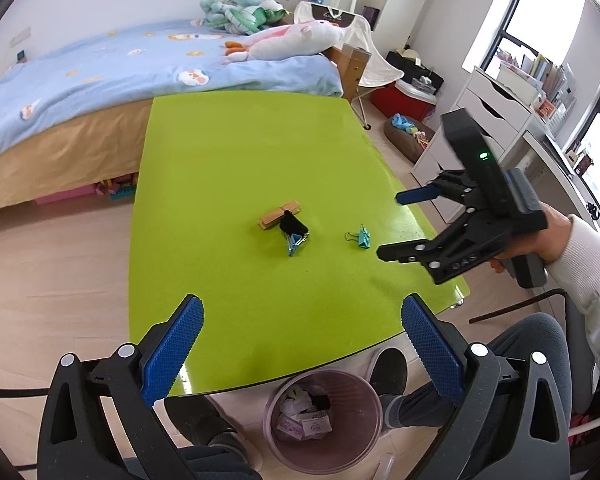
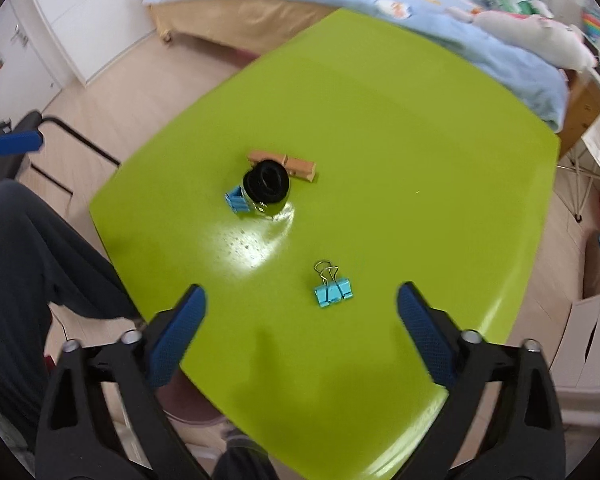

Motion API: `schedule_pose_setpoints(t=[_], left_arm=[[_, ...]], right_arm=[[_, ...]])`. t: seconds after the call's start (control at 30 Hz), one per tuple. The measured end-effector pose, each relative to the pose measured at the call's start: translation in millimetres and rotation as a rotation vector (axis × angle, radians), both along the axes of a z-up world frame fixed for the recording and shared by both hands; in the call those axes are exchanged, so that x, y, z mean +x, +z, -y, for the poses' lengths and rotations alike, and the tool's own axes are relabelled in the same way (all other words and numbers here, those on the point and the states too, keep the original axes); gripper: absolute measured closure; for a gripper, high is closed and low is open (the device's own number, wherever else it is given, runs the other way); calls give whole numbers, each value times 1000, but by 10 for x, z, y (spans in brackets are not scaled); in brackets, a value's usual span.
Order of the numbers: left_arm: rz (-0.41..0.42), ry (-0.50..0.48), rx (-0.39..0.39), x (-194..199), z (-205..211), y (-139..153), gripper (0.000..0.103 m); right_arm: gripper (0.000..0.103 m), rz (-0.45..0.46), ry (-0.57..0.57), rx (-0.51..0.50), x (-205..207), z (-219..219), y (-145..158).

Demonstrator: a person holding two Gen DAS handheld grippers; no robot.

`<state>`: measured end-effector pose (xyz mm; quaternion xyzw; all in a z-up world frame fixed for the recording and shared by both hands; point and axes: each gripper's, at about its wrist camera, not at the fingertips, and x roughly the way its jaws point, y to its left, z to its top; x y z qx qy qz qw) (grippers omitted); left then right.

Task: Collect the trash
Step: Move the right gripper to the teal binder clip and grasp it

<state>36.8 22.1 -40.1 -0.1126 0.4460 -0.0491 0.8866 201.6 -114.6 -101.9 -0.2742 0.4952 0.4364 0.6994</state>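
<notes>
Lime-green and glossy, the tabletop [image 1: 240, 152] fills your left wrist view. Your left gripper [image 1: 301, 328] hangs over its near edge with its blue ribbed pads [image 1: 172, 354] spread wide and nothing between them. Out on the table a tan wooden clip [image 1: 278, 216] lies just behind a black roll of tape [image 1: 294, 225], which touches a blue binder clip [image 1: 296, 242]. A second blue binder clip [image 1: 359, 237] lies alone to the right of that group. Your right gripper [image 1: 387, 226], carried in your right hand [image 1: 553, 240], hovers above the table's right edge, jaws parted and empty. Below the near edge, on the floor, a pink plastic wastebasket [image 1: 323, 420] holds crumpled paper and wrappers.

From your right wrist view, the right gripper [image 2: 301, 312] points down at the table [image 2: 399, 120], its pads [image 2: 176, 336] apart and touching nothing. The lone binder clip [image 2: 333, 289] lies on the table just ahead of the gap between the fingers, nearer the right one. Farther on, the tape roll [image 2: 267, 182] rests against the other binder clip [image 2: 236, 199], with the wooden clip [image 2: 290, 164] right behind.
</notes>
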Motion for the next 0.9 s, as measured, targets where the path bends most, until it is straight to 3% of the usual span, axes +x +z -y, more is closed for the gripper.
schedule_pose_setpoints(t=[0.07,0.47,0.63,0.77,0.9], left_arm=[[-5,4,-3,16,-20,-21,8],[-25,-5,-16,90,-24,-115,8],[-33,-9,-20,111,-11,-135,8],[-37,-13,-20,128,5,-137,8],[-38,-16,-19,155,10,-134,8]], right_arm=[[28,-2,20,-37,52,-47,-105],[61,-12,60,-93,184,-96,-384],[64,2,58,-107,199,-75,-439],[76,9,54,-106,196,-55,-456],[77,10,32,-95,146,-58,-426]])
